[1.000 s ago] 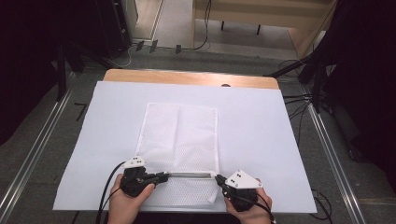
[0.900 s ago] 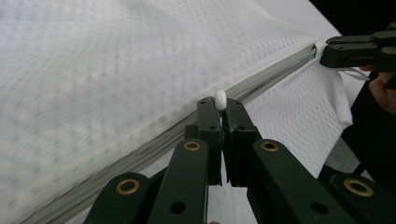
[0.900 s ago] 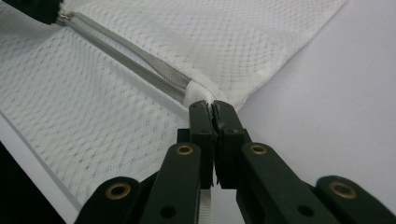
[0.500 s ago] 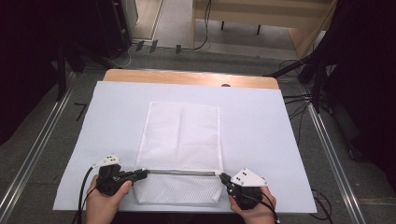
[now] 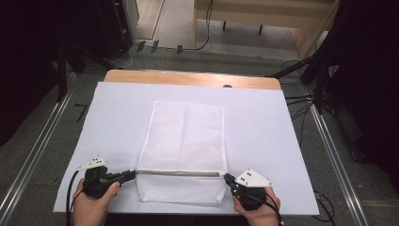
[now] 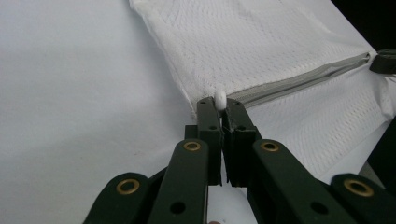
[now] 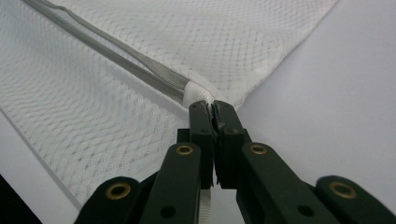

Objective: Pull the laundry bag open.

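Observation:
A white mesh bag [image 5: 186, 136] lies flat on the white-covered table [image 5: 282, 141], and a grey zipper [image 5: 179, 173] runs across its near end. My left gripper [image 5: 131, 174] sits at the bag's left edge. In the left gripper view it [image 6: 219, 104] is shut on the white zipper pull [image 6: 219, 97] at the zipper's [image 6: 299, 79] end. My right gripper [image 5: 227, 178] sits at the bag's right edge. In the right gripper view it [image 7: 212, 107] is shut on the bag's white edge tab [image 7: 198, 93], where the zipper [image 7: 116, 58] stops. A hand holds each gripper.
The wooden table edge [image 5: 188, 77] shows past the white sheet at the far side. Metal rails [image 5: 37, 155] run along the floor on both sides, and cables [image 5: 301, 101] lie at the right. A dark part of the right gripper [image 6: 384, 60] shows in the left gripper view.
My left gripper has moved left along the zipper line, from near the bag's middle to its left edge, with the pull in it. The right gripper has stayed at the right edge.

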`<action>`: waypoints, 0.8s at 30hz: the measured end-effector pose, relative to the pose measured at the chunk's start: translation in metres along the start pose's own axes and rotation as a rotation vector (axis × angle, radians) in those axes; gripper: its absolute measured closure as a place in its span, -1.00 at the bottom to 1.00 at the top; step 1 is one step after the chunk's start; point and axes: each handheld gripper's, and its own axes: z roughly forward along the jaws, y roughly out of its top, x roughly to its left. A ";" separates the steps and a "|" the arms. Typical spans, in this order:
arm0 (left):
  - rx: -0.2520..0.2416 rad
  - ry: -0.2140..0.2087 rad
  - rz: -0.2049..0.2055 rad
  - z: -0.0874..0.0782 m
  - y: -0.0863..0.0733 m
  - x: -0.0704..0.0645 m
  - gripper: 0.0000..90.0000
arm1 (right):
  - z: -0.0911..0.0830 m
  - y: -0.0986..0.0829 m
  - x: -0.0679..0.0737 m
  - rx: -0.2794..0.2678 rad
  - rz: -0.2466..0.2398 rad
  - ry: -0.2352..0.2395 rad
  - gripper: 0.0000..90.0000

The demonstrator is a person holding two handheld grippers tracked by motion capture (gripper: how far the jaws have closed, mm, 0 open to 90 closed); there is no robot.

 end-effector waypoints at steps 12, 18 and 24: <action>-0.199 -0.133 0.012 -0.012 0.000 0.004 0.38 | 0.003 -0.004 -0.008 -0.006 0.042 0.048 0.85; -0.263 -0.043 0.072 -0.019 0.002 0.003 -0.56 | 0.001 -0.005 -0.012 -0.031 0.047 0.036 0.07; -0.258 -0.014 0.095 -0.022 0.004 0.010 -0.72 | -0.003 -0.005 -0.025 -0.058 0.108 -0.005 -0.40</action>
